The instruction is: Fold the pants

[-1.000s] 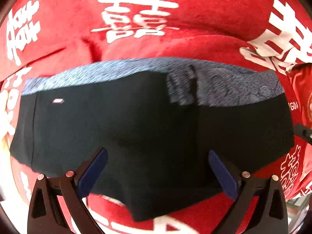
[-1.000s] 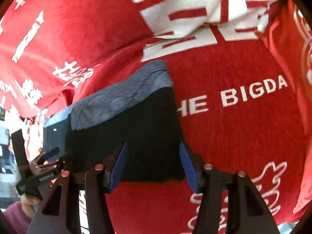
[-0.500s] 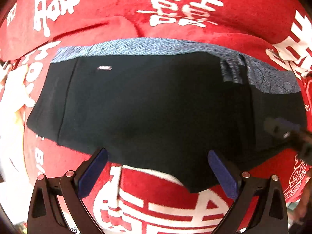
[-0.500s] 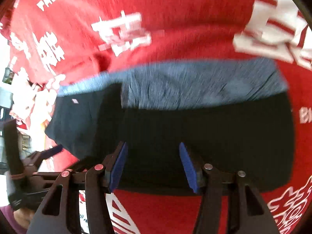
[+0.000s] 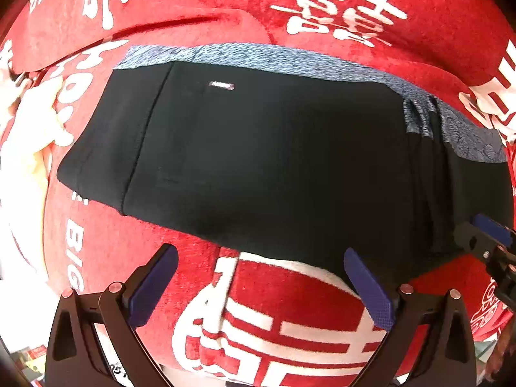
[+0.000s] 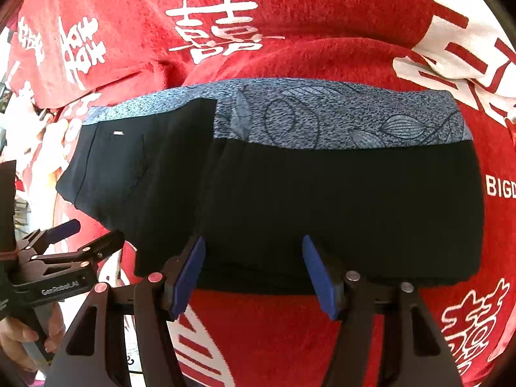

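The pants (image 6: 322, 200) lie crosswise just beyond both unladen grippers, the right gripper (image 6: 254, 274), jaws opening, over the near hem, the left gripper (image 5: 258, 287) wide

The soft red blanket with big white letters (image 6: 322, 16) lies open all around the folded black pants with a blue-grey patterned waistband (image 6: 338, 200), so there is free room above the band, below the bottom edge and off to the right side. On the left side the way is tighter, because the black left gripper with blue pads (image 6: 69, 237) sits just beside the pants' left end, with a hand (image 6: 19, 338) on it. The black right gripper with blue pads (image 6: 254, 274) is opening at the pants' bottom edge, its pads clear of the cloth.
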Demonstrator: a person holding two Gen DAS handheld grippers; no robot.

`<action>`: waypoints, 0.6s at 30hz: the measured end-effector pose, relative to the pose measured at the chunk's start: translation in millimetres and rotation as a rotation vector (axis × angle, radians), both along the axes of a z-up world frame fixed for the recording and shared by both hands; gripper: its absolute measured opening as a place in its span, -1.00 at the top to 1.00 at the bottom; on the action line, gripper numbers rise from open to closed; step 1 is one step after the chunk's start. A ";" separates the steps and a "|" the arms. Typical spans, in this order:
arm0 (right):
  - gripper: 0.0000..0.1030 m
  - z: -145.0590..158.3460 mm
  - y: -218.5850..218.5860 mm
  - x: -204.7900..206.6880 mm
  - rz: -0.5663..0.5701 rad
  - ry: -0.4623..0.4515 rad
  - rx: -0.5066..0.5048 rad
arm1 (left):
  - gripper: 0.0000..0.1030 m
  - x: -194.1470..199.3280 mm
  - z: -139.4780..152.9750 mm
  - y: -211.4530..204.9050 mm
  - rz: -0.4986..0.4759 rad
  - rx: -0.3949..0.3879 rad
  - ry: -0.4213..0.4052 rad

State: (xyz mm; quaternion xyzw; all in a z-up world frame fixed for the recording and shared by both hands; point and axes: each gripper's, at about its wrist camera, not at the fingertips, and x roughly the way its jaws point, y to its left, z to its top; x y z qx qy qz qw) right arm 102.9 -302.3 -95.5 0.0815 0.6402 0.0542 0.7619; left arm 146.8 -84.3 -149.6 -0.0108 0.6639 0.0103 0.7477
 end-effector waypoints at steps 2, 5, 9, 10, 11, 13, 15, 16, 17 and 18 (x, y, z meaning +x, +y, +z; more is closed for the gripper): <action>-0.29 1.9 6.4 -2.2 0.002 0.010 0.003 | -1.00 -0.7 -1.4 5.5 0.008 0.002 0.005; -0.29 2.9 14.6 -3.6 0.011 0.021 0.022 | -1.00 -1.4 -2.2 14.3 0.022 0.003 0.008; -0.29 2.6 22.6 -4.4 0.014 0.034 0.007 | -1.00 -1.7 -0.9 24.3 0.035 -0.001 0.005; -0.30 2.8 23.0 -4.4 0.012 0.037 0.007 | -1.00 -2.3 -0.8 27.2 0.039 -0.003 0.004; -0.30 4.0 23.6 -4.4 0.006 0.040 0.012 | -1.00 -2.6 -1.0 29.0 0.042 -0.004 0.003; -0.30 6.0 25.7 -4.5 0.010 0.044 0.026 | -1.00 -4.1 -1.2 34.0 0.054 -0.008 0.001; -0.30 9.2 32.3 -5.3 0.032 0.039 0.025 | -1.00 -5.4 -1.6 38.3 0.065 -0.013 0.001; -0.30 10.2 36.0 -5.4 0.044 0.036 0.020 | -1.00 -6.2 -1.7 40.9 0.071 -0.014 0.001; -0.30 10.8 39.2 -5.4 0.053 0.033 0.015 | -1.00 -7.0 -1.7 42.8 0.075 -0.017 0.001; -0.30 11.4 42.1 -4.8 0.062 0.030 0.009 | -1.00 -7.7 -1.5 44.6 0.078 -0.019 -0.001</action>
